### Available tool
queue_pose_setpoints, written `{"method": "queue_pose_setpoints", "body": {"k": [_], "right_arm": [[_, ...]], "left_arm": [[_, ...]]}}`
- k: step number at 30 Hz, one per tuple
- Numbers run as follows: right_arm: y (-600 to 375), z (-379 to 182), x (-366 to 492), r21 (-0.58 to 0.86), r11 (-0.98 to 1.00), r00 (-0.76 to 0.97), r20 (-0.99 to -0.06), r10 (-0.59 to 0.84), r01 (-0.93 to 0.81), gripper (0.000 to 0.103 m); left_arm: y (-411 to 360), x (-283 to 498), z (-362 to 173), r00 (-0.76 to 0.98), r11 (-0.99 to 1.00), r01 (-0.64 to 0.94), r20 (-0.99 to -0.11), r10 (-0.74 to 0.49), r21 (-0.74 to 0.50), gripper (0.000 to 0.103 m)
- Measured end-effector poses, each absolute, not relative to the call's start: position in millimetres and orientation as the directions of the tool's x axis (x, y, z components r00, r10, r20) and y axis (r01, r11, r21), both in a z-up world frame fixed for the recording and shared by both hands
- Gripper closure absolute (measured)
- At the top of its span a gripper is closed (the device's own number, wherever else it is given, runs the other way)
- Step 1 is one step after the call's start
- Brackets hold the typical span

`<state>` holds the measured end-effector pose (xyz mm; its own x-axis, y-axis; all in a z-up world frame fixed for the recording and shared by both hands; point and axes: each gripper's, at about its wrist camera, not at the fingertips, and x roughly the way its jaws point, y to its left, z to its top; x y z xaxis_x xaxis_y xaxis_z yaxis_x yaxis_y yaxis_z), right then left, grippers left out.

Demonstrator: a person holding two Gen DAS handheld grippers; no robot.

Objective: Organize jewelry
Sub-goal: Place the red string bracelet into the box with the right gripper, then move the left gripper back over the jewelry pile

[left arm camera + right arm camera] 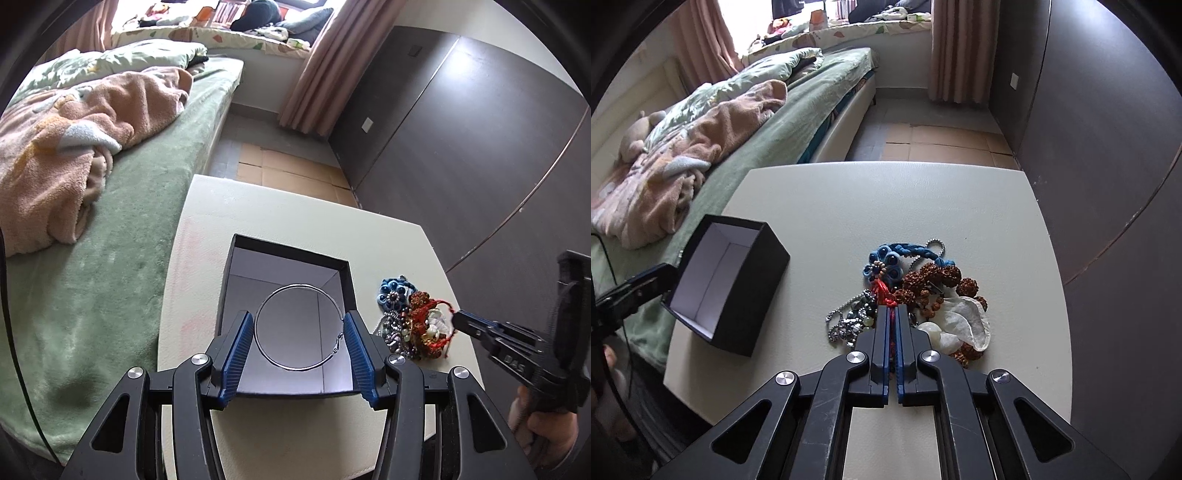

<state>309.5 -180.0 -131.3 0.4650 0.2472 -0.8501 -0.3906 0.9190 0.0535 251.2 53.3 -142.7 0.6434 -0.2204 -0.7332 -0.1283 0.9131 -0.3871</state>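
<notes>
A black box with a pale inside stands open on the cream table. A thin silver hoop lies in the box. My left gripper hovers over the box, open, its blue pads on either side of the hoop, not pinching it. A jewelry pile of blue flower cord, brown beads, silver chains and white pieces lies to the right of the box. My right gripper is shut on a red cord bracelet at the pile's near edge; it also shows in the left wrist view.
A bed with a green cover and a pink blanket runs along the table's left side. A dark wardrobe wall stands to the right. Tiled floor lies beyond the table's far edge.
</notes>
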Motion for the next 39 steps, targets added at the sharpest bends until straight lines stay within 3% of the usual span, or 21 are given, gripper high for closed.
{"method": "queue_pose_setpoints", "body": {"k": [3, 8, 27, 29, 31, 32, 33, 38, 39], "right_arm": [[-182, -114, 304, 0.078, 0.913, 0.474, -0.835, 0.28, -0.401, 0.1], [-171, -85, 296, 0.112, 0.889, 0.489, -0.801, 0.345, -0.443, 0.1], [-69, -75, 282, 0.32, 0.742, 0.351, -0.726, 0.592, -0.589, 0.099], [-59, -80, 285, 0.314, 0.752, 0.333, -0.751, 0.57, -0.58, 0.086], [-53, -86, 288, 0.306, 0.773, 0.308, -0.788, 0.533, -0.556, 0.036], [-54, -86, 287, 0.309, 0.778, 0.311, -0.787, 0.532, -0.548, 0.029], [-57, -85, 285, 0.313, 0.78, 0.317, -0.783, 0.535, -0.542, 0.024], [-84, -72, 274, 0.312, 0.8, 0.36, -0.768, 0.529, -0.512, 0.023], [-91, -69, 272, 0.306, 0.808, 0.374, -0.765, 0.524, -0.504, 0.017]], "left_arm": [[57, 258, -146, 0.619, 0.896, -0.151, -0.747, -0.243, -0.416, 0.046], [71, 247, -139, 0.649, 0.875, -0.179, -0.722, -0.239, -0.45, 0.024], [130, 191, -109, 0.741, 0.835, -0.281, -0.66, -0.124, -0.473, 0.023], [132, 188, -105, 0.746, 0.837, -0.281, -0.655, -0.117, -0.469, 0.023], [133, 184, -101, 0.758, 0.839, -0.273, -0.643, -0.114, -0.471, 0.023], [132, 182, -98, 0.763, 0.842, -0.269, -0.637, -0.11, -0.468, 0.023], [131, 181, -95, 0.766, 0.847, -0.265, -0.634, -0.105, -0.461, 0.021], [121, 177, -85, 0.778, 0.854, -0.239, -0.617, -0.117, -0.462, 0.008], [117, 177, -83, 0.778, 0.858, -0.231, -0.616, -0.12, -0.46, 0.007]]}}
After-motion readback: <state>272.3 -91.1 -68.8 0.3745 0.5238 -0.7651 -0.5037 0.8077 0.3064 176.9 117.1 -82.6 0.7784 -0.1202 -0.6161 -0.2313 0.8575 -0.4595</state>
